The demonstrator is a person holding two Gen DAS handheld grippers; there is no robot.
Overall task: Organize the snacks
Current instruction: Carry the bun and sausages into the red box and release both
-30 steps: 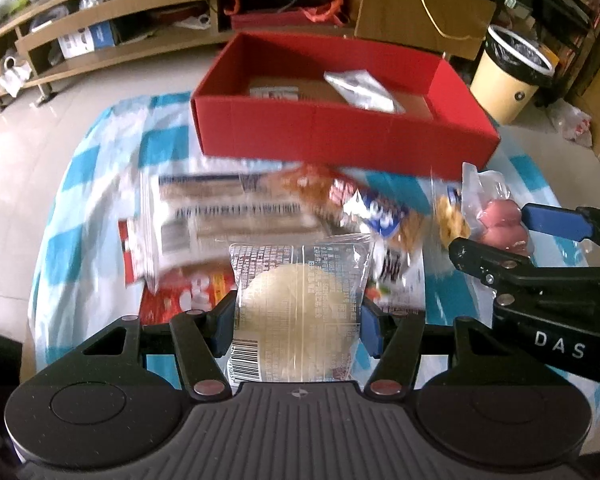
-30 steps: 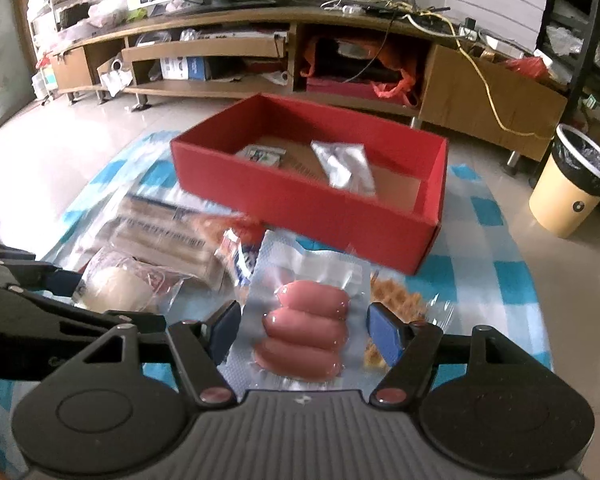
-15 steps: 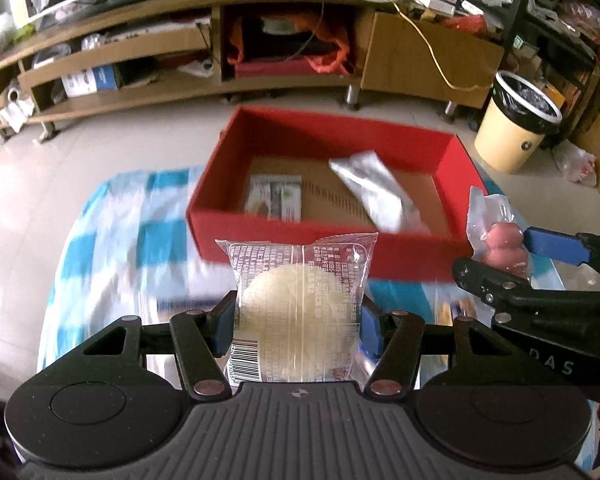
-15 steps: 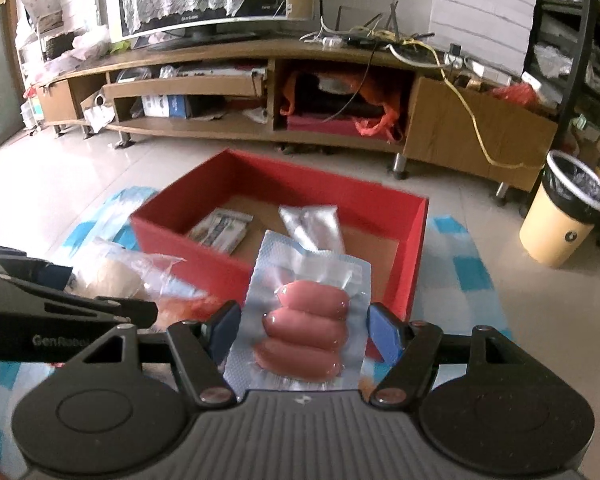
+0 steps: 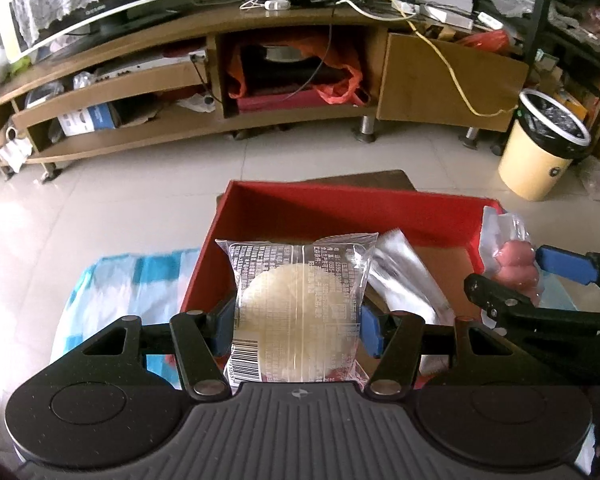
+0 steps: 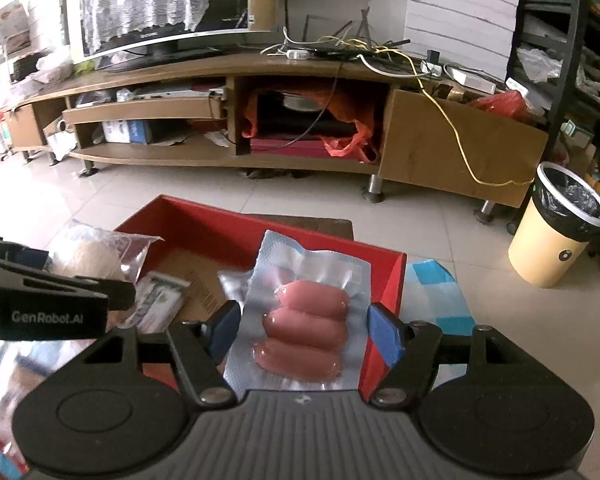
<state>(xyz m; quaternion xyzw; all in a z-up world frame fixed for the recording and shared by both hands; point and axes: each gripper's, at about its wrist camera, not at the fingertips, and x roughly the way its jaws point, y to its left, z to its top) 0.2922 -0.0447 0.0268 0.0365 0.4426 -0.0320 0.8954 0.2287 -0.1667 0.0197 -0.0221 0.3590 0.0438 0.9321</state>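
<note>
Both tongs are now above the open red cardboard box (image 5: 340,216), while 1 second ago they were lower and nearer, over the loose snacks on the blue-and-white checked cloth (image 5: 112,280) of the bench. The view has risen, so the pile of snacks is out of sight and the box fills the middle of both views.

The left tongs (image 5: 298,322) are clamped on the clear plastic packet with a round pale cake (image 5: 296,308) inside; the 2 blue pads press its left and right edges, and the packet stands upright over the near left part of the box. The right tongs (image 6: 306,330) are clamped on the vacuum-sealed silver pack of 3 pink sausages (image 6: 304,328), held over the near right part of the box, close to its right wall.

Inside the box already lie a silver foil sachet (image 5: 408,276) in the middle and a small printed green-and-white packet (image 6: 156,300) at the left.

I judge that the carrying step is almost finished: both snacks hang over the box, so the next move is probably to lower them and to open the tongs. The thin packets could slide, or land on the sachet.
</note>
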